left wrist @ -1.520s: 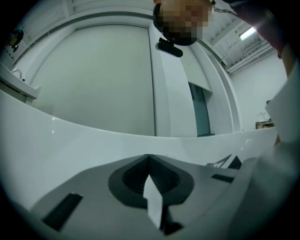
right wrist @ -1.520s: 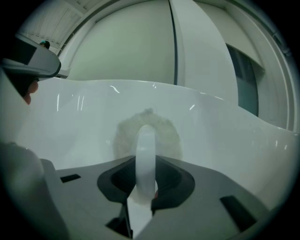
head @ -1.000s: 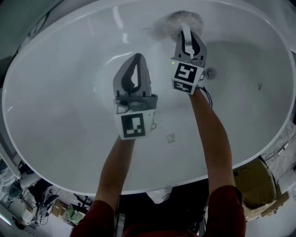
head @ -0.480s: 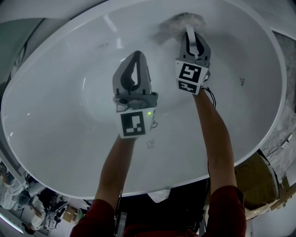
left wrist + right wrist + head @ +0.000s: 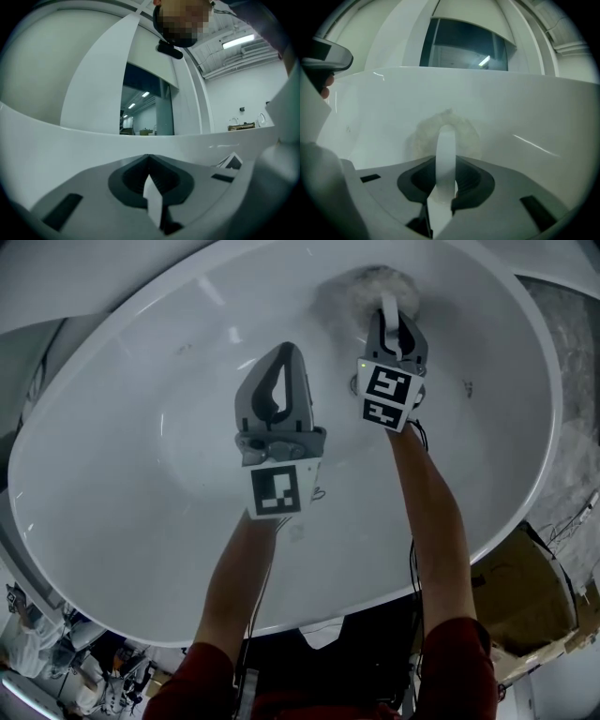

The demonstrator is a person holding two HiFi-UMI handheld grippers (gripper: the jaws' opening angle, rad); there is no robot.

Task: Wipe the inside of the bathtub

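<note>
Bathtub [image 5: 131, 427] lies white beneath both arms. Nearest, the left tongs [image 5: 283, 352] hang over its basin, pressed together and empty. Beyond, the right tongs [image 5: 389, 322] pinch the white strap [image 5: 446, 154] of a fluffy pad [image 5: 361, 285] set against the far wall.

The bathtub [image 5: 122, 474] was a glossy white oval basin filling most of the frame, its inner wall smooth and curved. A round, fluffy, pale grey wiping pad [image 5: 361, 287] lay pressed against the tub's wall at the upper middle of the frame, its white handle strip [image 5: 446, 150] clamped in the right hand-held gripper [image 5: 386, 307].
</note>
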